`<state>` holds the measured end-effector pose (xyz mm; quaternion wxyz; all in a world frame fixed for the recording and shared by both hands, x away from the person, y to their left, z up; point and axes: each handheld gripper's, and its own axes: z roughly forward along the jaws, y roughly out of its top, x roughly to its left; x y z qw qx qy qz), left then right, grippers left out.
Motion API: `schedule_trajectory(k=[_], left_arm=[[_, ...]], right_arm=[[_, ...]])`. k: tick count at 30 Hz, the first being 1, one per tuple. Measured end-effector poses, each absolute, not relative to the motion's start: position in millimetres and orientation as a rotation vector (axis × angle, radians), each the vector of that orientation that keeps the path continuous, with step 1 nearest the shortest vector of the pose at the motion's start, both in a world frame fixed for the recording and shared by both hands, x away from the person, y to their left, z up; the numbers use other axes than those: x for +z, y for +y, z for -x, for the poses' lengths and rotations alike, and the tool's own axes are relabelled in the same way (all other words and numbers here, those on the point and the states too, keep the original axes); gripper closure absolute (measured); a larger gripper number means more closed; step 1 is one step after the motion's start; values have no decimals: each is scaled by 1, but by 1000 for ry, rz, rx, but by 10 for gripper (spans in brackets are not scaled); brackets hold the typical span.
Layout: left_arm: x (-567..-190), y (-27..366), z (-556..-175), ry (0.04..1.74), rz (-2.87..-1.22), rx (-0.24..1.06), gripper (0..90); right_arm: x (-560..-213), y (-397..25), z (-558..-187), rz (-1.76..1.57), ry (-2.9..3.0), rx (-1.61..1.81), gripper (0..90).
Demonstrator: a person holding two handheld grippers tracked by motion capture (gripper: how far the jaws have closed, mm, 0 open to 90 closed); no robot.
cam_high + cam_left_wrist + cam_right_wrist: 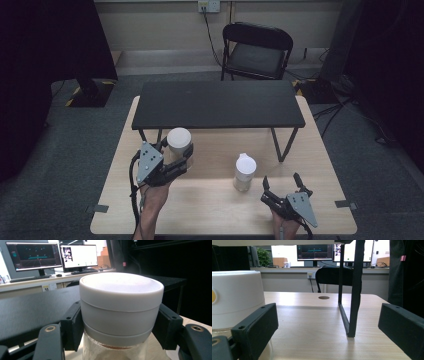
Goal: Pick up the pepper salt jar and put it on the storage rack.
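The left gripper (pixel 176 157) pinches the clear glass jar with a white lid (pixel 179 141) near the low black shelf (pixel 215 104). The right gripper (pixel 282 185) waits with fingers spread beside the second white-capped jar (pixel 244 171) on the wooden bench (pixel 320 165); placing probably remains.

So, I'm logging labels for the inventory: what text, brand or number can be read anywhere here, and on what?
None is legible.
Monitors behind the jar held in the left tool: screen content too small and blurred.
Second jar: no readable print.
Right tool: no markings.
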<state>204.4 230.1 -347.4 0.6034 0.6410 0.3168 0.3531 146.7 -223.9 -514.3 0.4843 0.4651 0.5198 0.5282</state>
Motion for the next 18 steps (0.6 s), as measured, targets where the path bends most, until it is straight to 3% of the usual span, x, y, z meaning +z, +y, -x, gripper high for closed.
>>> schedule_trajectory(k=[18], left_arm=[[-303, 223, -215, 710, -1445, 847, 347]], right_arm=[[-514, -224, -147, -1132, 1267, 1287, 15]])
